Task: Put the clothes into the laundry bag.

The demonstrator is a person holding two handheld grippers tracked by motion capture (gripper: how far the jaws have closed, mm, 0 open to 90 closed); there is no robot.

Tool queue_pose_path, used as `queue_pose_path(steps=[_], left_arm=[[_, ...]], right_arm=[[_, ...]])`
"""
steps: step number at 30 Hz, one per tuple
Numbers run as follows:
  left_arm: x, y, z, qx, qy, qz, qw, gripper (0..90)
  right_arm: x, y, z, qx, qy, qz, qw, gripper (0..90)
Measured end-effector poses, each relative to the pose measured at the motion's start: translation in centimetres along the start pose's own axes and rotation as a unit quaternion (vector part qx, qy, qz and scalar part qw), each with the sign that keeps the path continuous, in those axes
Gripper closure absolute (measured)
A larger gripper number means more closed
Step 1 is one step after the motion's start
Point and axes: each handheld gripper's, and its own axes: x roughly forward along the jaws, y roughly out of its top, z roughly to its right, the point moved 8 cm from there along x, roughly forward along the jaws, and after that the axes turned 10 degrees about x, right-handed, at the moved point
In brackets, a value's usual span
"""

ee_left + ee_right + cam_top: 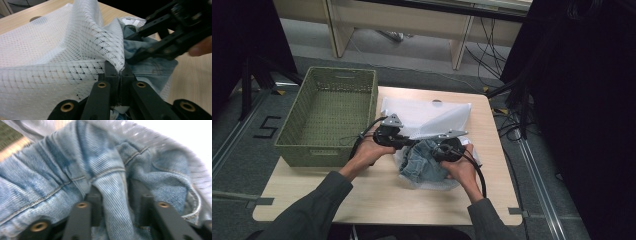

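The left gripper [120,75] has its fingers closed on a fold of the white mesh bag [50,57], at the lower centre of the left gripper view, lifting the bag's edge. The right gripper [113,195] has its fingers clamped on a ridge of the denim [75,162], which sits bunched at the bag's mouth, centre of the high view, on the worktop [377,197], right of the green basket [329,112].

The likely aim is moving the denim through the bag's opening; which way cannot be told.

Risks, as I judge them:
- The mesh is thin and slack. The left grip holds only 1 small fold, so a hard pull could slip it free and let the mouth collapse over the denim.
- The right grip pinches 1 ridge of thick cloth; the rest may drag, snag the mesh and pull the whole bag along.
- The 2 grippers work close together in the high view, so they could collide.
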Motion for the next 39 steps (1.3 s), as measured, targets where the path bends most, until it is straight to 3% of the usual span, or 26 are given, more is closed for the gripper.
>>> queue_pose_path(steps=[3, 7, 8, 11, 13, 14, 18, 19, 20, 22, 24, 25, 26, 27, 28, 30, 32, 35, 39], left_arm=[[0.0, 0.1, -0.1, -0.001, 0.003, -0.001, 1.0000, 87.1], [0.0, 0.1, 0.0, -0.004, 0.003, -0.002, 1.0000, 87.0], [0.0, 0.1, -0.1, -0.003, 0.005, -0.003, 1.0000, 87.0], [-0.1, 0.1, -0.2, -0.007, 0.006, -0.004, 1.0000, 86.9], [-0.1, 0.0, -0.2, -0.008, 0.006, -0.004, 0.9999, 86.9], [0.0, 0.1, -0.2, -0.009, 0.003, -0.002, 1.0000, 87.0], [0.0, 0.1, -0.1, -0.008, 0.005, -0.007, 0.9999, 87.1], [0.1, 0.1, 0.0, -0.009, 0.004, -0.006, 0.9999, 87.1], [0.1, 0.0, 0.0, -0.010, 0.000, -0.008, 0.9999, 87.2], [0.2, 0.0, 0.2, -0.012, -0.002, -0.007, 0.9999, 87.5], [0.2, -0.1, 0.3, -0.009, -0.004, -0.013, 0.9999, 87.7], [0.1, -0.2, 0.4, -0.007, -0.005, -0.015, 0.9998, 87.8], [0.1, -0.2, 0.4, -0.006, -0.008, -0.017, 0.9998, 87.9], [0.1, -0.2, 0.5, -0.008, -0.011, -0.019, 0.9997, 88.0], [0.2, -0.1, 0.5, 0.000, -0.014, -0.015, 0.9998, 88.0], [-0.2, 0.0, 0.8, -0.011, -0.021, -0.016, 0.9996, 88.0], [-0.4, 0.2, 0.8, -0.013, -0.020, -0.009, 0.9997, 88.0], [-0.5, 0.4, 0.7, -0.011, -0.019, -0.009, 0.9997, 88.0], [-0.2, -0.3, 0.7, -0.008, -0.020, -0.021, 0.9995, 87.9]], right_arm=[[-1.9, 0.1, -0.5, -0.019, 0.014, 0.006, 0.9997, 48.1], [-4.8, 0.5, -1.6, -0.017, 0.034, 0.029, 0.9988, 43.6], [-5.7, 0.7, -2.2, -0.023, 0.043, 0.041, 0.9980, 43.5], [-7.0, -0.3, -4.2, -0.037, 0.073, 0.029, 0.9962, 42.8], [-6.4, -1.4, -5.5, -0.056, 0.088, 0.031, 0.9940, 40.7], [-6.2, -2.1, -6.1, -0.054, 0.096, 0.013, 0.9938, 39.6], [-3.3, -4.1, -8.5, -0.107, 0.107, -0.013, 0.9884, 34.8], [-2.5, -4.5, -9.1, -0.117, 0.103, -0.022, 0.9875, 33.7], [-1.7, -4.5, -9.2, -0.140, 0.085, -0.025, 0.9862, 33.4], [0.3, -4.7, -9.1, -0.162, 0.043, -0.040, 0.9851, 39.1], [1.1, -4.5, -8.9, -0.153, 0.040, -0.046, 0.9864, 53.6], [1.3, -3.9, -8.4, -0.163, 0.023, -0.031, 0.9859, 61.4], [1.4, -3.5, -8.3, -0.154, 0.015, -0.013, 0.9879, 65.8], [0.9, -3.1, -7.8, -0.151, 0.025, -0.027, 0.9878, 68.9], [0.7, -2.8, -7.6, -0.131, 0.025, -0.014, 0.9910, 70.8], [-0.4, -1.8, -6.4, -0.104, 0.026, 0.000, 0.9943, 72.3], [-1.4, -0.7, -4.9, -0.092, 0.013, 0.023, 0.9954, 73.2], [-1.9, 0.4, -3.2, -0.053, 0.011, 0.037, 0.9978, 73.5], [0.1, -0.7, -2.1, -0.024, 0.008, 0.009, 0.9996, 73.5]])
